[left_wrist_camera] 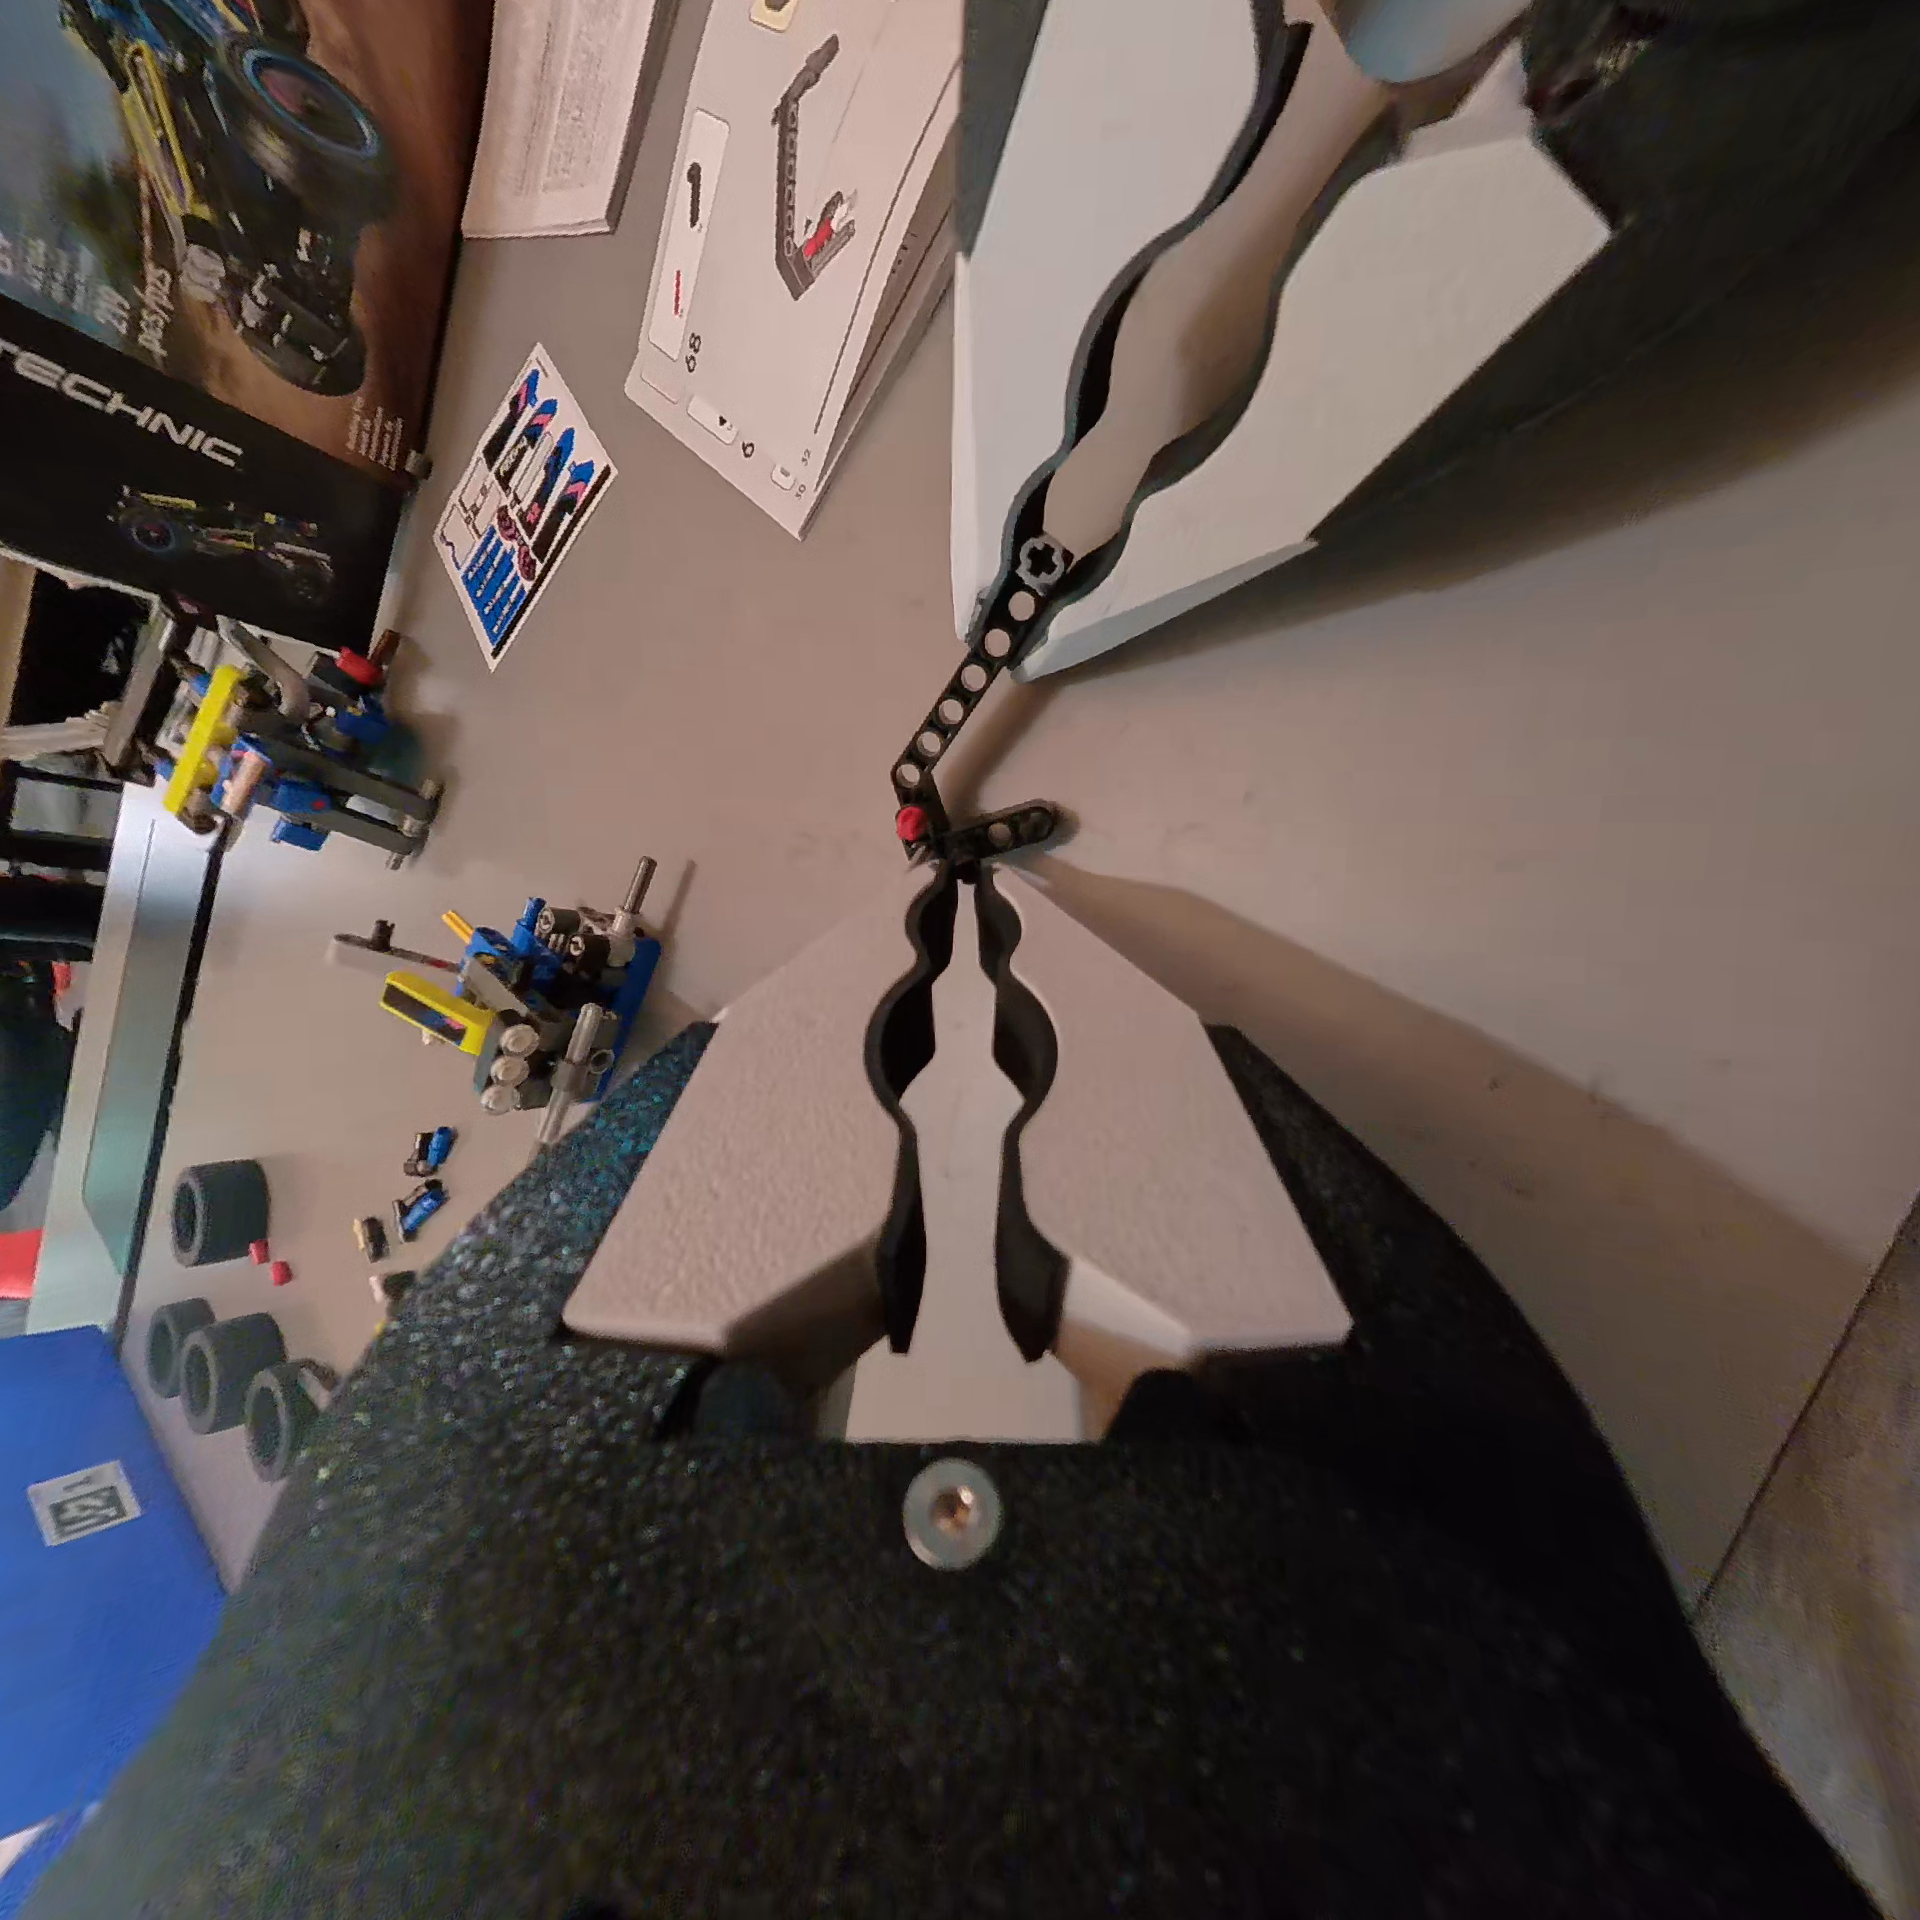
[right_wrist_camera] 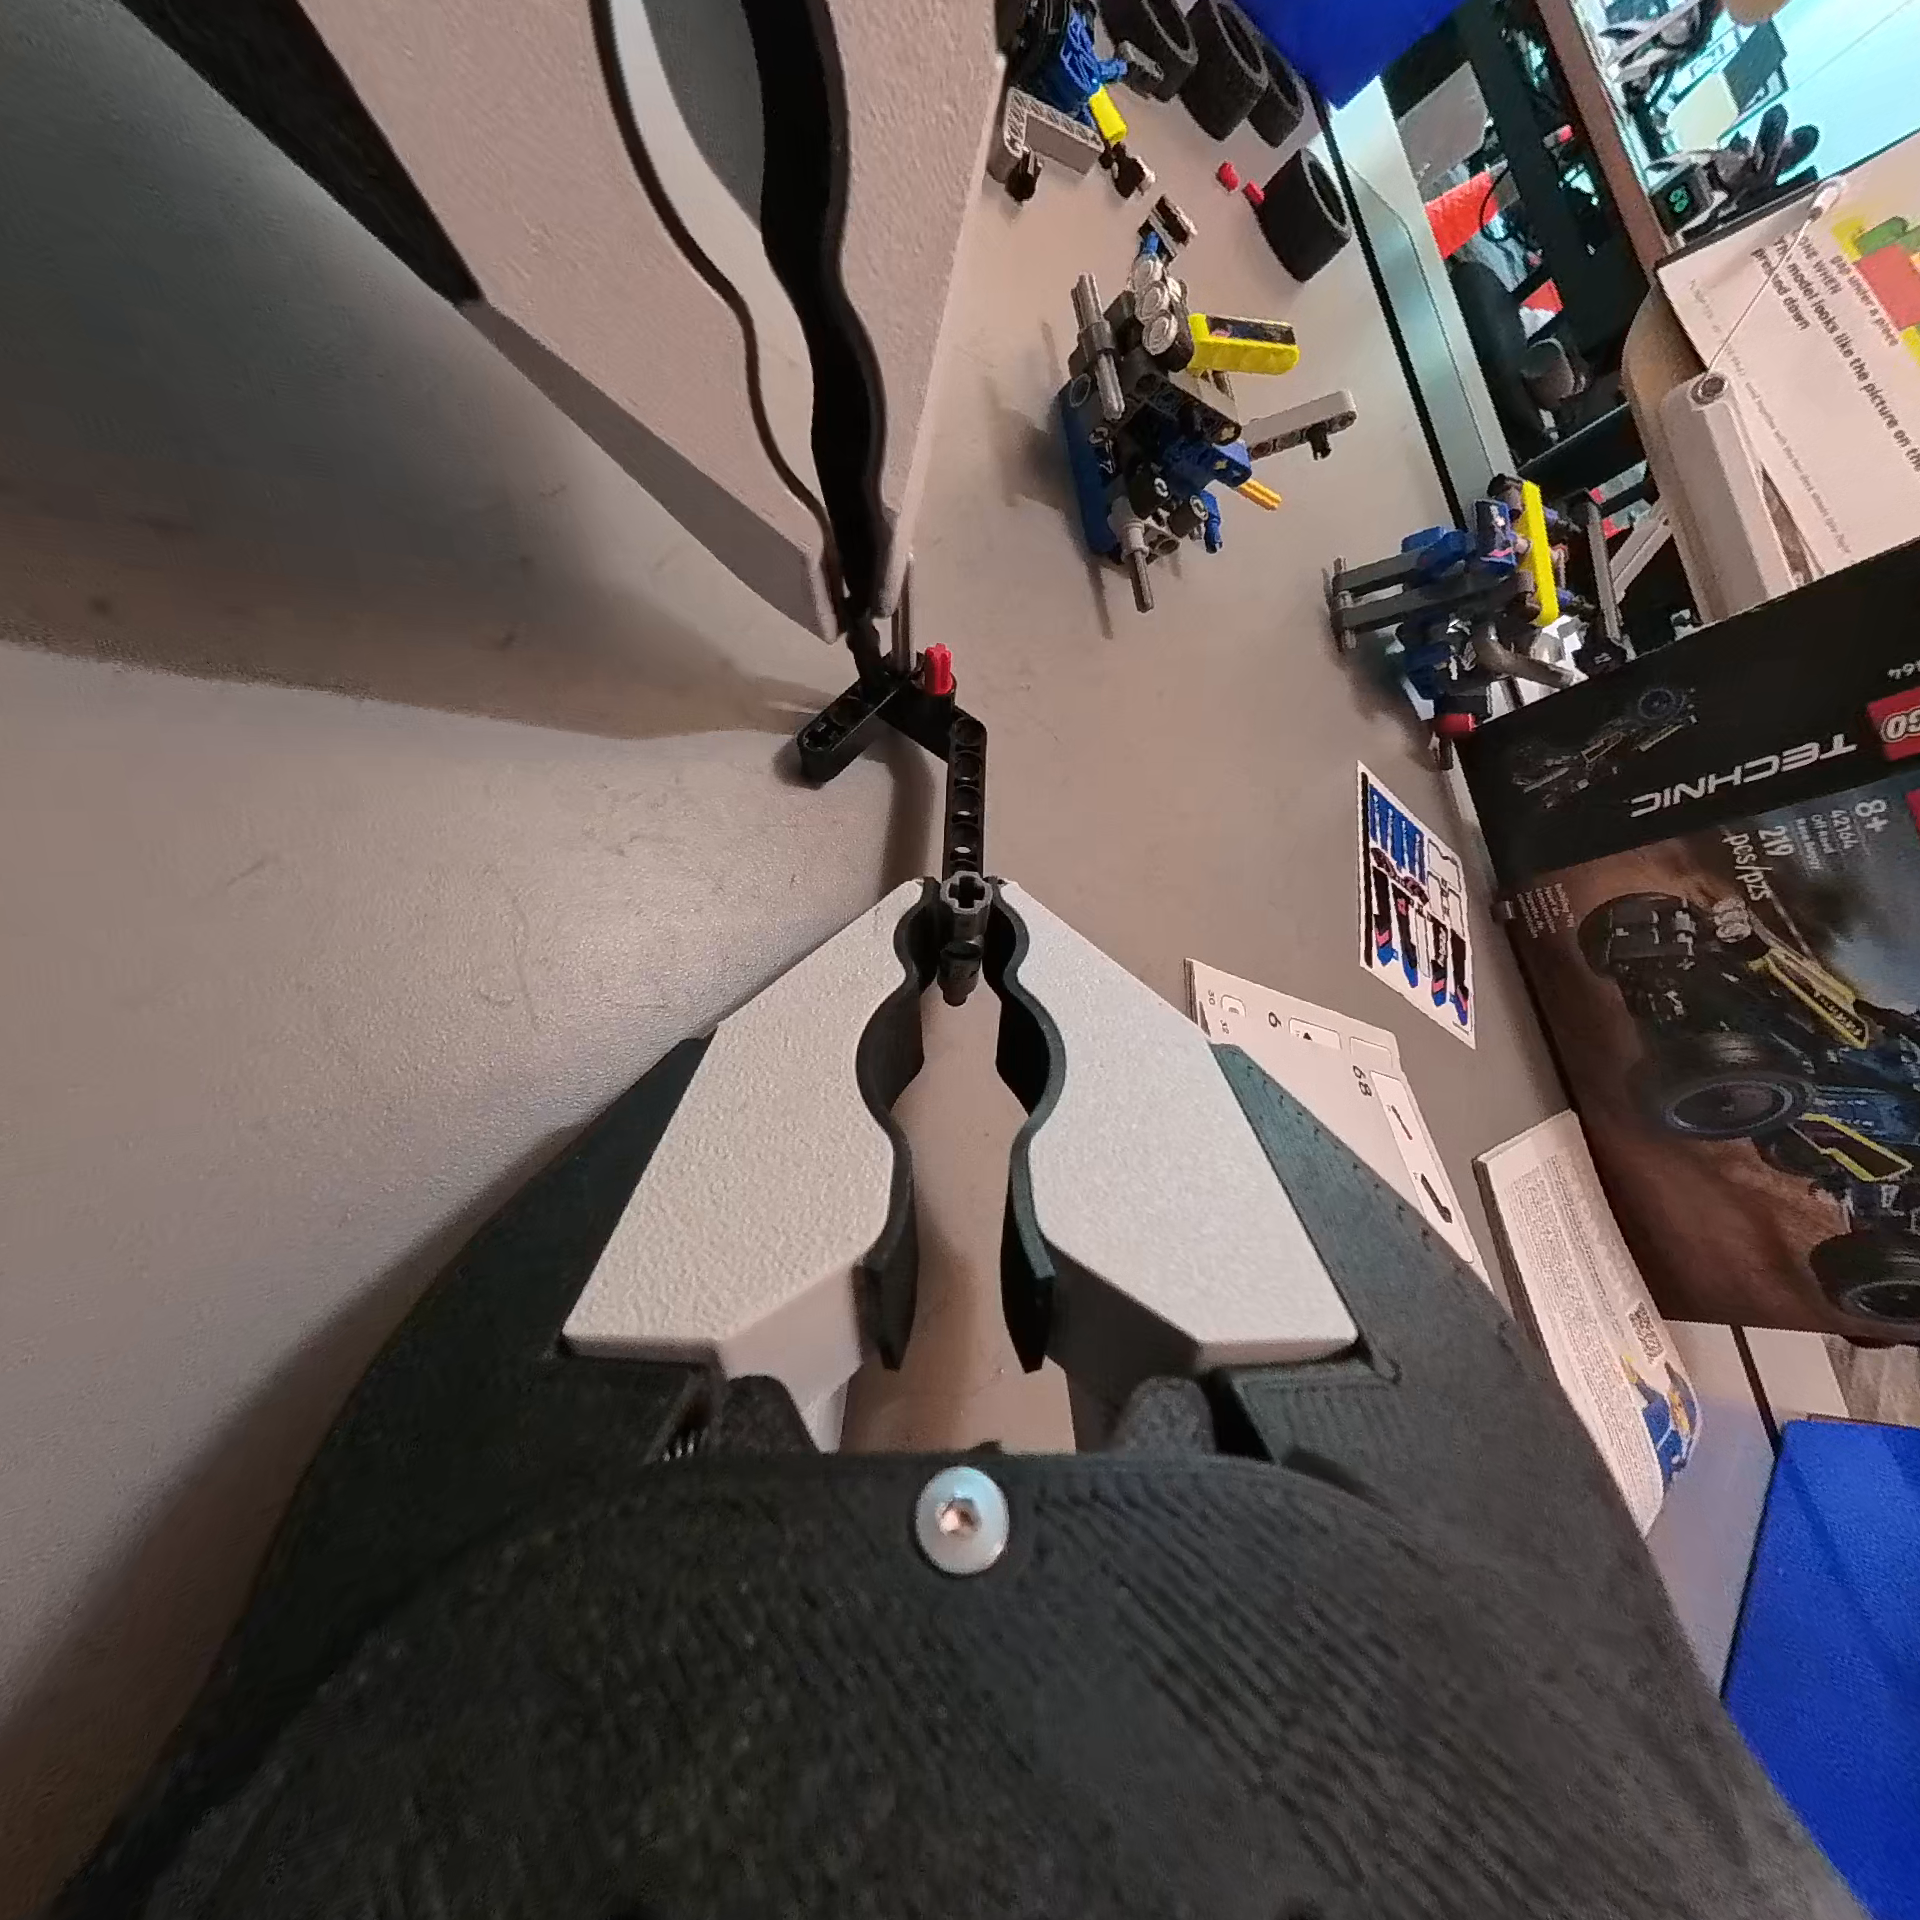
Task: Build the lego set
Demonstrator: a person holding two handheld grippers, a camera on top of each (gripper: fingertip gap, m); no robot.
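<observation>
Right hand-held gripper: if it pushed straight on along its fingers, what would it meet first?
Probably the left hand-held gripper. The right hand-held gripper already clamps one end of the black bent beam; the left grips the far end by the red pin. Depth is unclear.

Beam (right_wrist_camera: pixel 964 805) between both tools, above table (right_wrist_camera: pixel 1143 727)

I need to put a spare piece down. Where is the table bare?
Bare grey table lies beyond the black bent beam held by both tongs, away from the builds. A smaller gap lies between the beam and the sticker sheet. Crowded: around the blue build and the tyres.
</observation>
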